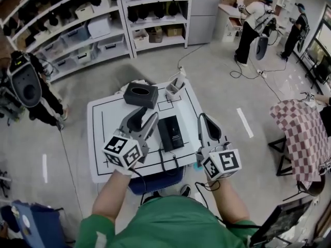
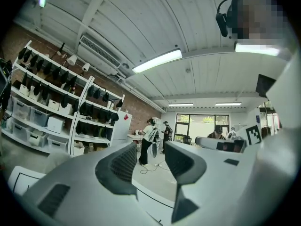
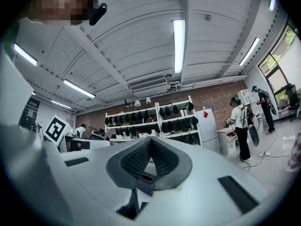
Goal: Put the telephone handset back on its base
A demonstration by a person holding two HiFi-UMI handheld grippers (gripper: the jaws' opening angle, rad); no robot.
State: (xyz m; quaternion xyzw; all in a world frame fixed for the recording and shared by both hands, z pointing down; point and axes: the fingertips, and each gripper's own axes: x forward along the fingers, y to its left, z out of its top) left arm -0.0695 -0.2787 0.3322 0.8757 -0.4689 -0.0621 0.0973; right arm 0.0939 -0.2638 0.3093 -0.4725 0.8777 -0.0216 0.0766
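Observation:
The black telephone (image 1: pixel 170 133) lies flat near the middle of the white table (image 1: pixel 111 164), and its cord (image 1: pixel 163 162) runs toward the front edge. I cannot tell the handset apart from the base. My left gripper (image 1: pixel 145 117) hovers just left of the telephone, open with nothing between its jaws. My right gripper (image 1: pixel 204 119) hovers just right of it, shut and empty. Both gripper views point up at the room and ceiling. There the left gripper (image 2: pixel 148 161) shows a clear gap, and the right gripper (image 3: pixel 151 155) has its pads together.
A black box with an oval opening (image 1: pixel 140 94) and a small grey holder (image 1: pixel 175 88) sit at the table's far side. A blue bin (image 1: pixel 155 181) stands under the front edge. A checkered-cloth table (image 1: pixel 302 138) is at right. Shelves (image 1: pixel 77 32), people and floor cables (image 1: pixel 248 76) lie beyond.

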